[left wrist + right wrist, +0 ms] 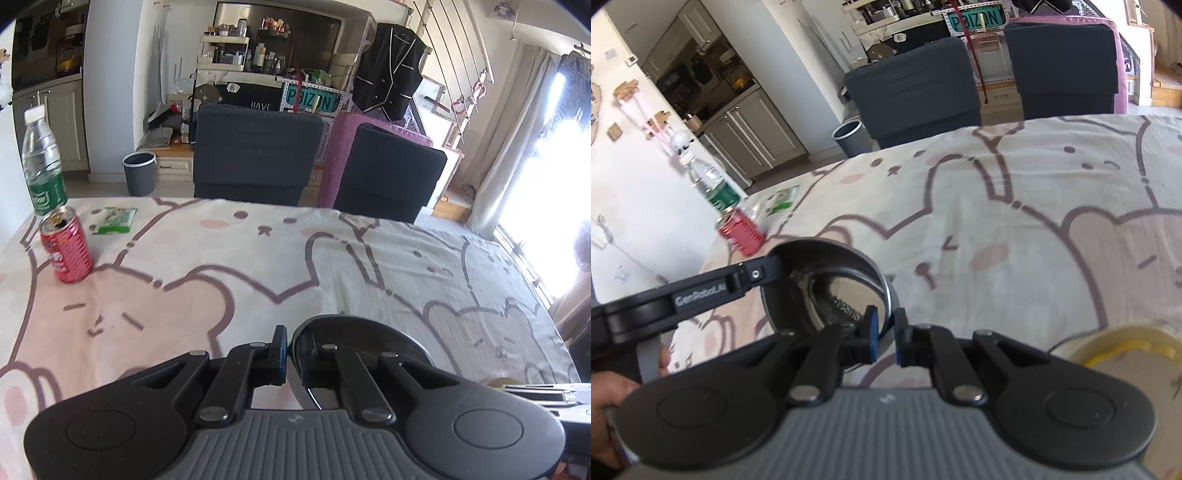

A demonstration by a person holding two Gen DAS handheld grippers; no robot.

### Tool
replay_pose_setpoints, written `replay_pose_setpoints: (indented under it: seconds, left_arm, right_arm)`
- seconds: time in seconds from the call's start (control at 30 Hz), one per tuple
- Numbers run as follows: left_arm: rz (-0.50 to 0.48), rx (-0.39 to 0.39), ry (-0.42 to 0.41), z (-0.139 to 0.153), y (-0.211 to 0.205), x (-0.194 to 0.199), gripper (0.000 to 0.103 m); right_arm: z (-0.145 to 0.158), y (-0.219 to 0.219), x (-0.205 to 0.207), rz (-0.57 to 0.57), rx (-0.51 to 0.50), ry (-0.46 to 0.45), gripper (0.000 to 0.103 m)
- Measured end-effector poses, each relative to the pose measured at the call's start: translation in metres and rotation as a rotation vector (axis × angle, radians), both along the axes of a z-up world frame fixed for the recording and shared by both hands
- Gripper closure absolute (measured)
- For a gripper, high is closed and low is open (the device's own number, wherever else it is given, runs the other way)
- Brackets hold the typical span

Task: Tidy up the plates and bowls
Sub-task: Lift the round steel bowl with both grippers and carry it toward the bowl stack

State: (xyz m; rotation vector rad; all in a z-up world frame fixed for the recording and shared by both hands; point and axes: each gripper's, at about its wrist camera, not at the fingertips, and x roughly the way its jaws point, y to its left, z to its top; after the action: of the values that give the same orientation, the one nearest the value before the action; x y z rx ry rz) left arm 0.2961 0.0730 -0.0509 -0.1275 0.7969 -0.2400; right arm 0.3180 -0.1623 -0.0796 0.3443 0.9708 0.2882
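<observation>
Two grippers of yours clamped one steel bowl (831, 288) by opposite sides of its rim: your left gripper (290, 354) had its jaws pinched narrow on the rim, the bowl lying just right of and beyond them, while your right gripper (884, 338) had its jaws nearly closed on the near rim, the bowl ahead and to their left. Beyond the jaws lay the cartoon-print surface (258, 258), a red can (66, 245) and water bottle (42, 162) far left, and a yellowish dish (1123, 350) right of your right jaws.
</observation>
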Motion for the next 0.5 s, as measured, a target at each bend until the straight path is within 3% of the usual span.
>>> replay_pose_setpoints:
  seconds: [0.17, 0.5]
  left_arm:
    - [-0.029, 0.030, 0.033, -0.007, 0.012, -0.022, 0.096]
    - [-0.057, 0.046, 0.135, -0.028, 0.033, -0.044, 0.097]
  right_arm:
    - [-0.009, 0.015, -0.024, -0.009, 0.011, 0.056, 0.093]
    - [-0.016, 0.033, -0.054, 0.079, 0.014, 0.128, 0.092]
